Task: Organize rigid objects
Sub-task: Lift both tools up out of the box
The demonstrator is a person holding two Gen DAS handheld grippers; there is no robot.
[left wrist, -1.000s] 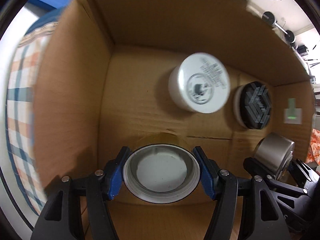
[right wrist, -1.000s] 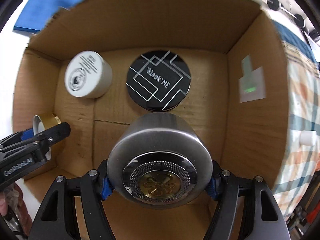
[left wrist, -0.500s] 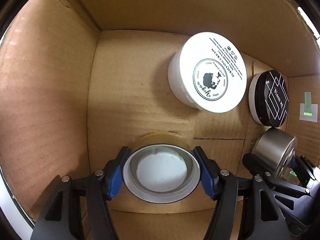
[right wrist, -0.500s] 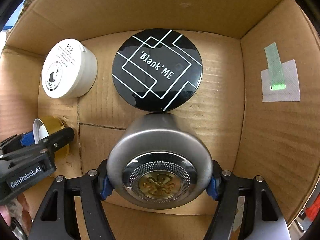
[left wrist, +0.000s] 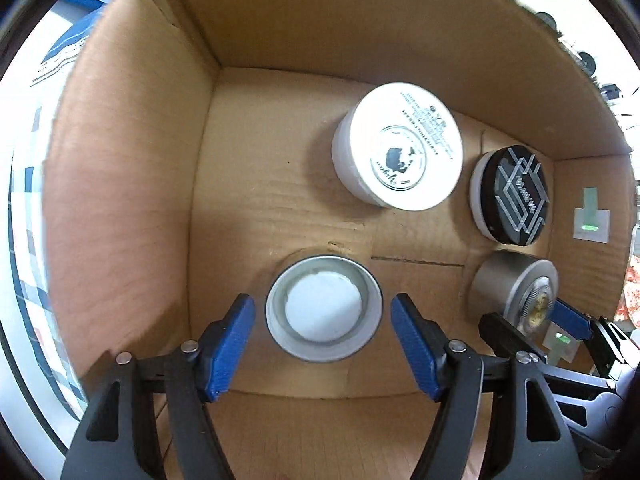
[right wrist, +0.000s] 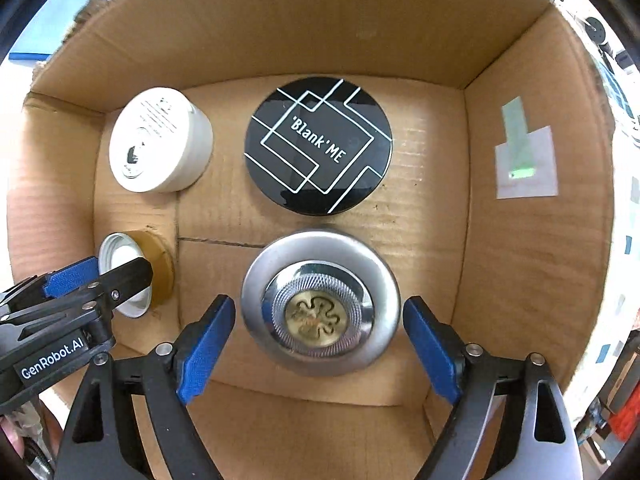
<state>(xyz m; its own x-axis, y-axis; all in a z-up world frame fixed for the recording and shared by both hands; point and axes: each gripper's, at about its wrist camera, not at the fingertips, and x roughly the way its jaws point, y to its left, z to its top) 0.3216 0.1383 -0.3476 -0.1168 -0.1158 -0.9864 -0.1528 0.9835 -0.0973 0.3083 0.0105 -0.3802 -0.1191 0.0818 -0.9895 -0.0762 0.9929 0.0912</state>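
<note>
We see a corrugated cardboard box [left wrist: 132, 184] from above, its brown walls ribbed and its floor flaps meeting at a seam. A checked cloth [left wrist: 24, 264] shows beyond its left wall. Four round containers sit on the floor.

Largest is the flat black compact [right wrist: 318, 146], glossy, with white geometric lines and the words 'Blank'ME; only the right wrist view lets us read that lettering, while the left wrist view shows its pale side wall. Just beside it stands the white cream jar [left wrist: 398, 146], matte plastic with a printed emblem on its lid.

Nearer to us is the silver metal jar [right wrist: 320, 304], brushed and domed, with a finely ridged ring and a gold ornament at its centre. The right gripper [right wrist: 318, 346] hangs over it, blue ribbed pads spread wide on either side, apart from the metal.

Smallest is the gold-walled jar with a white cap [left wrist: 324, 314]. Its gold side shows only in the right wrist view; the left wrist view gives us just the cap's rim and flat white disc. The left gripper [left wrist: 322, 346] straddles it with pads parted, not touching.

A white patch with green tape [right wrist: 524, 160] is stuck on the right wall.
</note>
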